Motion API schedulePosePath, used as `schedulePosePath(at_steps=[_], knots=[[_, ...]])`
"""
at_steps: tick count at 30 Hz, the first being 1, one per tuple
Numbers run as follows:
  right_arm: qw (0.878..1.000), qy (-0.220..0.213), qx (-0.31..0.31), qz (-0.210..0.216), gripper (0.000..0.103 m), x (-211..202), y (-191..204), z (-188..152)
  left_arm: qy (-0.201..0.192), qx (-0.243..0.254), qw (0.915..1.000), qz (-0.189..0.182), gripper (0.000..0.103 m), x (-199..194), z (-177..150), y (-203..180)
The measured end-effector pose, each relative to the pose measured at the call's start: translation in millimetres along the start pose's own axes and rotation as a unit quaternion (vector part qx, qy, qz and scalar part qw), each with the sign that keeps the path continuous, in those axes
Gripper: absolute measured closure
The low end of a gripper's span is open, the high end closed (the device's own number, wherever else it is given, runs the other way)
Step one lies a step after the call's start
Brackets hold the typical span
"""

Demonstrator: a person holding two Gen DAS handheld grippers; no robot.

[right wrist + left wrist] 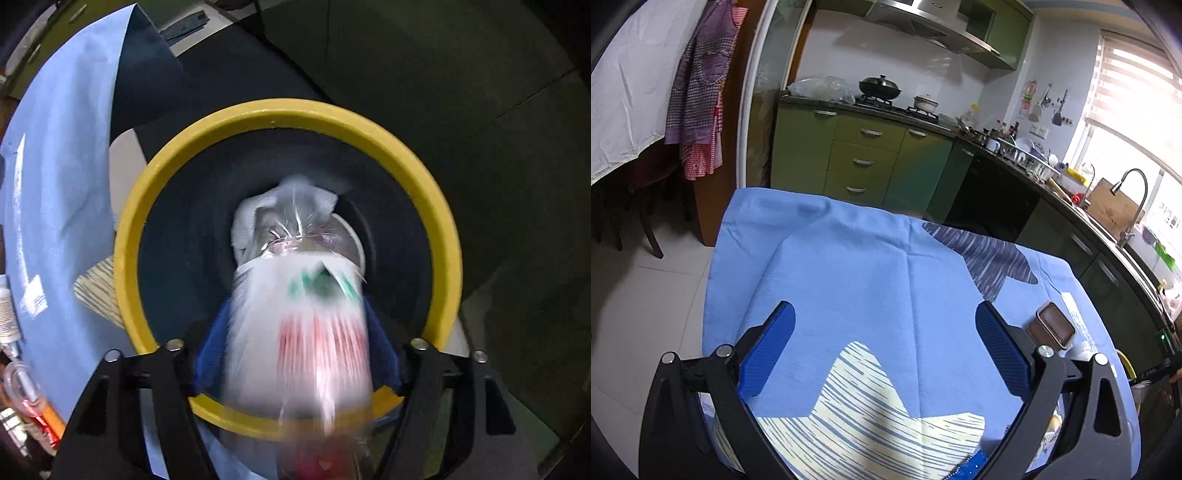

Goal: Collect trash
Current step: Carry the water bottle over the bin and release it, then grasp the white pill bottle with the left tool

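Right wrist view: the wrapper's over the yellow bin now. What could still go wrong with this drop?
1. The wrapper is blurred and sits between the right gripper's blue fingers; whether they still pinch it is unclear, so it might cling.
2. Its near end overlaps the bin rim, so it could catch there.
3. The bin stands close against the hanging blue cloth; a bump could snag it.
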State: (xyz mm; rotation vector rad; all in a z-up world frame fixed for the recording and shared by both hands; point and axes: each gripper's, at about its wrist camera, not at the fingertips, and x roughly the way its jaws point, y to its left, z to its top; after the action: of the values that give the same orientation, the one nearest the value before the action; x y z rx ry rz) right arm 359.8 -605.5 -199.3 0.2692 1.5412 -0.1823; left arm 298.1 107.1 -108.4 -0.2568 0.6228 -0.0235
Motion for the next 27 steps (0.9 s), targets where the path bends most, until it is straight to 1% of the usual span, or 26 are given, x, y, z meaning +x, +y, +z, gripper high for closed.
schedulePosePath(at_steps=[4,5,7,9,11,13,14,15,16,17,19,20,22,23,25,27], knots=[[0.999,-0.038,-0.006,0.032,0.030,-32,1,-22,0.014,0.021,0.9995,-0.016,0.010,-1,0,-12],[0.998,-0.052,-0.017,0.042,0.028,-43,6,-33,0.019,0.025,0.9993,-0.020,0.010,-2,0,-15],[0.994,-0.072,-0.037,0.068,0.028,-59,13,-58,0.035,0.043,0.9982,-0.024,0.010,-4,2,-26],[0.991,-0.085,-0.056,0.086,0.028,-68,17,-82,0.060,0.059,0.9958,-0.035,0.010,-5,2,-40],[0.988,-0.091,-0.075,0.098,0.028,-70,27,-108,0.107,0.080,0.9901,-0.043,0.010,-3,2,-62],[0.986,-0.093,-0.091,0.107,0.028,-75,42,-122,0.162,0.108,0.9798,-0.044,0.010,2,3,-90],[0.984,-0.091,-0.102,0.115,0.028,-76,44,-133,0.193,0.123,0.9722,-0.049,0.010,5,3,-110],[0.983,-0.091,-0.106,0.118,0.028,-75,53,-140,0.211,0.131,0.9670,-0.055,0.010,7,3,-122],[0.982,-0.093,-0.109,0.122,0.028,-76,52,-147,0.237,0.136,0.9599,-0.063,0.010,11,3,-138],[0.981,-0.097,-0.111,0.127,0.028,-76,51,-154,0.254,0.138,0.9551,-0.066,0.010,15,2,-149],[0.979,-0.101,-0.115,0.133,0.028,-69,57,-165,0.301,0.144,0.9402,-0.069,0.010,29,-2,-181],[0.978,-0.105,-0.115,0.137,0.028,-70,54,-171,0.314,0.148,0.9355,-0.067,0.010,35,-6,-191],[0.976,-0.111,-0.116,0.148,0.028,-70,48,-180,0.351,0.155,0.9215,-0.058,0.010,54,-14,-220],[0.975,-0.112,-0.116,0.152,0.028,-71,40,-181,0.360,0.156,0.9183,-0.053,0.010,60,-16,-224],[0.974,-0.115,-0.114,0.158,0.028,-66,34,-186,0.390,0.154,0.9074,-0.032,0.010,78,-24,-237],[0.974,-0.115,-0.112,0.162,0.028,-62,30,-190,0.408,0.147,0.9010,-0.006,0.010,93,-31,-244]])
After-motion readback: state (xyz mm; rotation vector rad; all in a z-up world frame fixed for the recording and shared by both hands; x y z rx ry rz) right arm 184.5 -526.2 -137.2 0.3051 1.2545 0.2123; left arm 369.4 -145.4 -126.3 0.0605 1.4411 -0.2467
